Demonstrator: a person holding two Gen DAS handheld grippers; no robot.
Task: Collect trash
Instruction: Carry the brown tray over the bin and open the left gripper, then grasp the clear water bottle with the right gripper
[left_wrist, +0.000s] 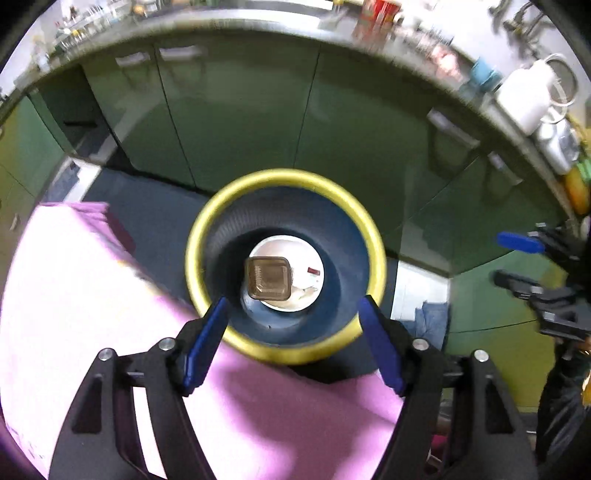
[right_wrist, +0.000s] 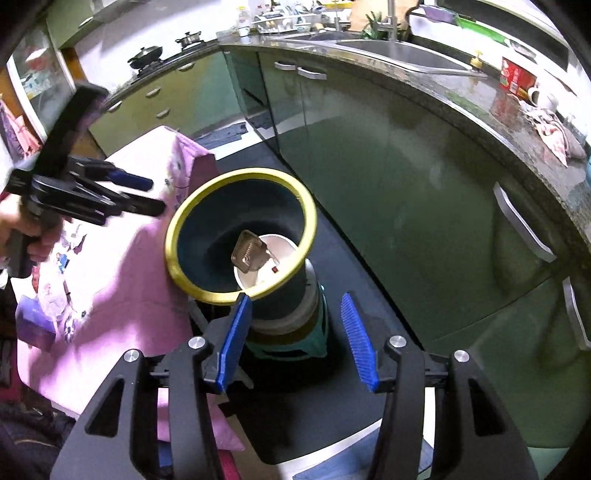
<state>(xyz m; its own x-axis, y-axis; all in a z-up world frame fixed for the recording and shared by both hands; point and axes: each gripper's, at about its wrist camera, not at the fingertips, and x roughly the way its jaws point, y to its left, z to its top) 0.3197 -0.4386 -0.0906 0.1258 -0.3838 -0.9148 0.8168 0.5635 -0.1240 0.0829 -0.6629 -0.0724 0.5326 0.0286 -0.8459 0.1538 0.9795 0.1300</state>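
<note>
The left tool (left_wrist: 291, 321) hangs above a dark bin with a yellow rim (left_wrist: 286, 266), pointing steeply down into its mouth. Its blue pads (left_wrist: 207, 343) stand spread wide with nothing between them, so it is released. Straight ahead of its tips, at the bottom of the bin, a clear brownish plastic container (left_wrist: 269, 278) lies on something white and round, probably a paper plate or bowl (left_wrist: 306, 284); the view there is blurred, so that reading is unsure. A small red scrap (left_wrist: 314, 271) lies on the white just right of the container.

The right tool (right_wrist: 295, 332) points down beside the same bin (right_wrist: 240, 236), which sits just ahead and slightly left of its tips. Its blue pads (right_wrist: 356, 339) are apart and grip nothing; it too is released. From here the plastic container (right_wrist: 248, 252) shows tilted inside the bin, resting on the white thing (right_wrist: 273, 258).

A surface under a pink cloth (left_wrist: 92, 288) lies to the left of both tools, touching the bin's rim. Green cabinet doors (right_wrist: 388, 177) rise beyond the bin. A hand (right_wrist: 22, 229) holds the left tool's grip.
</note>
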